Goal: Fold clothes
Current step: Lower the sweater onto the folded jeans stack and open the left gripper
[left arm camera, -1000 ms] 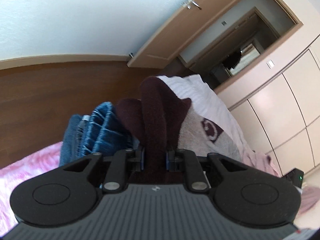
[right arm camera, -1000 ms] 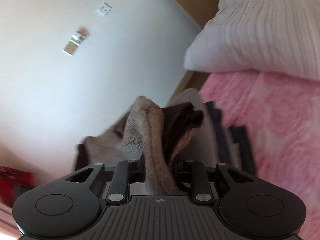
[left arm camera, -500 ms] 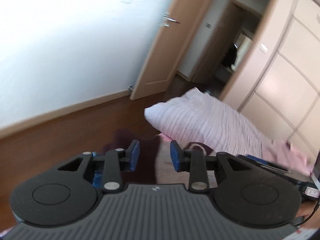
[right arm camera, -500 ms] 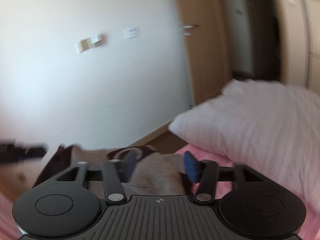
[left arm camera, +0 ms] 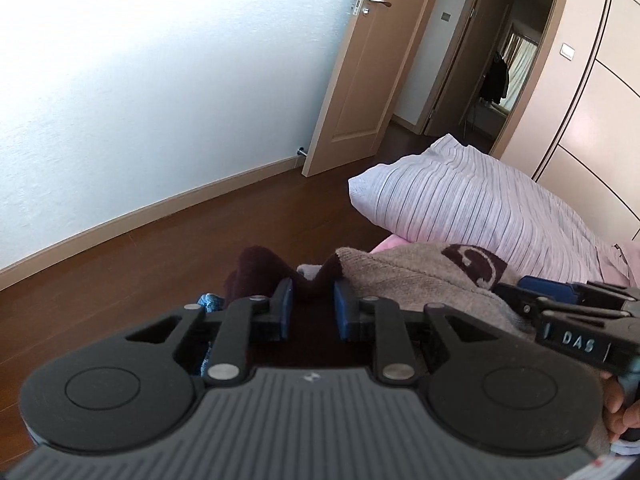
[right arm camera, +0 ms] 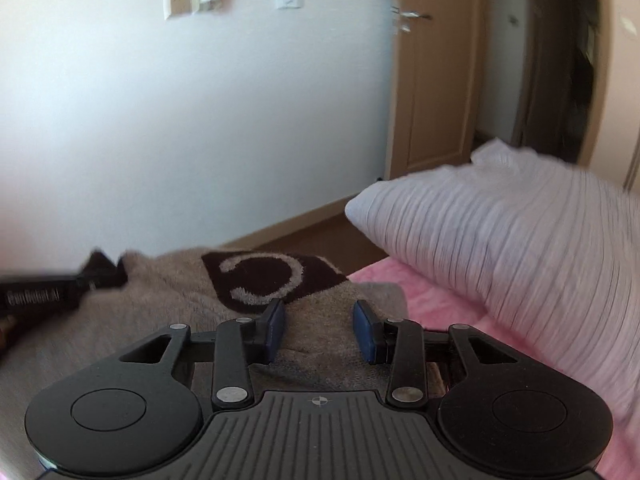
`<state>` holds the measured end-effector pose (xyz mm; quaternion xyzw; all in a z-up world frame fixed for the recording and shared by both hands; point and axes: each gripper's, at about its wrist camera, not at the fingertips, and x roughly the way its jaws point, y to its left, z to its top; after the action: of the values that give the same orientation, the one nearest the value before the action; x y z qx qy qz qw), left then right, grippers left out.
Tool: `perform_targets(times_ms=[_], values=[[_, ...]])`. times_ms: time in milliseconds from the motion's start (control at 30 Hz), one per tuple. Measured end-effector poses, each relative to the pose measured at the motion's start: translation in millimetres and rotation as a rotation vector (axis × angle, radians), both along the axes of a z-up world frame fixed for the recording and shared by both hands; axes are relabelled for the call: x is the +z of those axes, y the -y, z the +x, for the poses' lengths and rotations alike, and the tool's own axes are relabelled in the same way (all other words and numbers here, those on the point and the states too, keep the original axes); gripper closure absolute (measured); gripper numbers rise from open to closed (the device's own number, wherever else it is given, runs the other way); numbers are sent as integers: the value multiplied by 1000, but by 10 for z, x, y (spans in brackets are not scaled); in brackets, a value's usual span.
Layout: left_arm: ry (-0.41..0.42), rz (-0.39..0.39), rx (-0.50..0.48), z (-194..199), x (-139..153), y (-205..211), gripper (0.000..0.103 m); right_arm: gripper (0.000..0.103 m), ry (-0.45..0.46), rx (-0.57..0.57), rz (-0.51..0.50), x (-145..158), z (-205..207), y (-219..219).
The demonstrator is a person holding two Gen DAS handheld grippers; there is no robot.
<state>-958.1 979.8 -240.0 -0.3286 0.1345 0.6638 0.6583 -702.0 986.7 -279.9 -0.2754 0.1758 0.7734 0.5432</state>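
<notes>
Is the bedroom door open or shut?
Open. The door stands swung away from its frame, leaving the dark hallway visible beside it.

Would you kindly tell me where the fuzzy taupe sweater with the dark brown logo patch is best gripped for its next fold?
Probably the raised near-left corner of the fuzzy taupe sweater, where the dark maroon trim peaks off the bed. Come from the near side with the left gripper: its open jaws already flank that ridge, while the rest lies flat.

The sweater [right arm camera: 168, 304] is fuzzy knitted cloth, grey-brown with a dark brown part. The pillow [right arm camera: 520, 248] is smooth striped cotton. The floor [left arm camera: 140, 264] is glossy dark wood. The grippers' bodies look matt black plastic.
</notes>
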Motion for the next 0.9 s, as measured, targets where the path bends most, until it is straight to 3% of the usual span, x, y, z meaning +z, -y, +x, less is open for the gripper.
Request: perform_targets(times_ms=[67, 200, 367, 433, 600, 700, 767, 900], values=[[18, -13, -3, -17, 73, -24, 82, 68, -11, -4, -3, 58, 23, 15], [80, 11, -2, -138, 223, 71, 82, 68, -135, -47, 16, 304, 267, 238], [89, 23, -2, -118, 549, 388, 74, 66, -242, -61, 9, 613, 576, 747], [94, 15, -11, -97, 681, 600, 69, 66, -248, -56, 11, 701, 631, 992], [41, -41, -7, 61, 789, 1031, 69, 66, -276, -27, -28, 724, 551, 1560], [4, -100, 11, 140, 655, 1094, 69, 66, -247, -14, -93, 550, 351, 1587], [-5, -97, 22, 160, 627, 1107, 69, 66, -185, -20, -120, 446, 209, 1544], [-19, -127, 40, 178, 774, 1116, 68, 65, -175, -35, -101, 632, 147, 1641]])
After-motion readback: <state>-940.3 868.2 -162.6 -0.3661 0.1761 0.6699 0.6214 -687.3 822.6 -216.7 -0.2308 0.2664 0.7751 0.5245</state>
